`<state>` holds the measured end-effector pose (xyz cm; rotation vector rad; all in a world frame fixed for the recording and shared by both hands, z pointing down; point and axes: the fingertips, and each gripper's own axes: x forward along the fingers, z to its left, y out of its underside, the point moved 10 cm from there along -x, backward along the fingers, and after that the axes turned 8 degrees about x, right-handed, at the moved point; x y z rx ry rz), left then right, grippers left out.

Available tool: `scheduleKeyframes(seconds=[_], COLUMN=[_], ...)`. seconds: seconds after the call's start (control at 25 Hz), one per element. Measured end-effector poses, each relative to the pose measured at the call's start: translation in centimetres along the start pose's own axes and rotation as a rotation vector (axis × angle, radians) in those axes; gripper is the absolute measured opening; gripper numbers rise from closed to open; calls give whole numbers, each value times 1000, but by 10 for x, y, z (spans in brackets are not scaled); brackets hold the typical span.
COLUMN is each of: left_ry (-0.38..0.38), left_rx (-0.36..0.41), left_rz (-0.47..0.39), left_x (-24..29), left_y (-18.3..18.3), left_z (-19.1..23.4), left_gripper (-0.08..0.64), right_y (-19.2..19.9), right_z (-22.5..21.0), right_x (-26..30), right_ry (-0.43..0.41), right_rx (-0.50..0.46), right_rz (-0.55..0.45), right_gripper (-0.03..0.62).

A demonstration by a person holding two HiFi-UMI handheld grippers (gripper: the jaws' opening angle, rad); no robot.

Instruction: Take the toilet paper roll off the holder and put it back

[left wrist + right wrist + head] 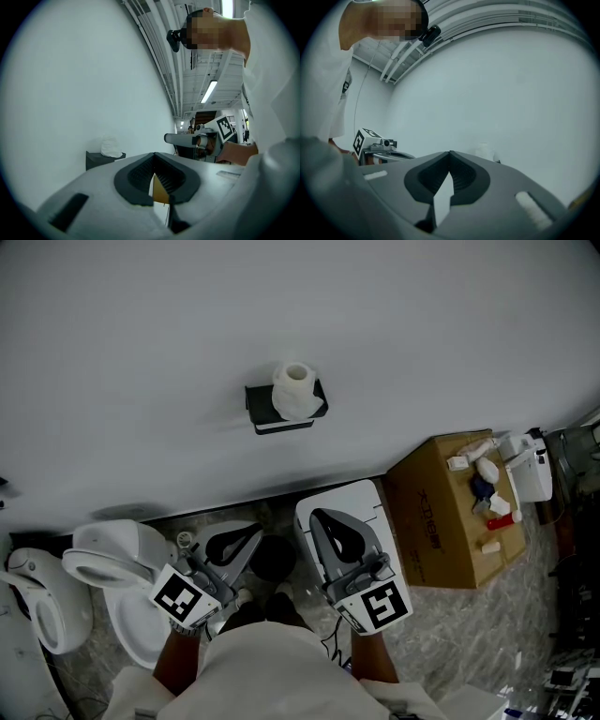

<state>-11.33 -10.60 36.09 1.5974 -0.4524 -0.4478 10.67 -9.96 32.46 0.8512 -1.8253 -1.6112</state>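
A white toilet paper roll (pixel 297 390) sits on a black wall-mounted holder (pixel 281 418) on the pale wall, well ahead of both grippers. My left gripper (pixel 255 531) and right gripper (pixel 319 516) are held close to my body, side by side, both pointing toward the wall. Each has its jaws shut with nothing between them. In the left gripper view, the roll (pixel 111 146) on its holder (pixel 99 160) appears beyond the shut tips of the left gripper (pixel 153 154). The right gripper view shows the roll (pixel 483 151) faintly behind the right gripper (pixel 450 153).
A white toilet (pixel 117 568) stands on the floor at the left. A cardboard box (pixel 441 521) with several small items on top is at the right, beside a white device (pixel 530 470). A white panel (pixel 352 502) lies on the floor under the right gripper.
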Motion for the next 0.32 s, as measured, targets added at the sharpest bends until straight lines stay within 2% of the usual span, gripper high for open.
scheduleKeyframes(seconds=[0.32], left_ry=[-1], left_rx=[-2], left_rz=[11], left_x=[-3], left_y=[0], left_z=[1], left_gripper=[2], right_y=[2], right_z=[2], right_x=[4], right_ry=[-11], right_rx=[9], right_rz=[10], right_gripper=[8])
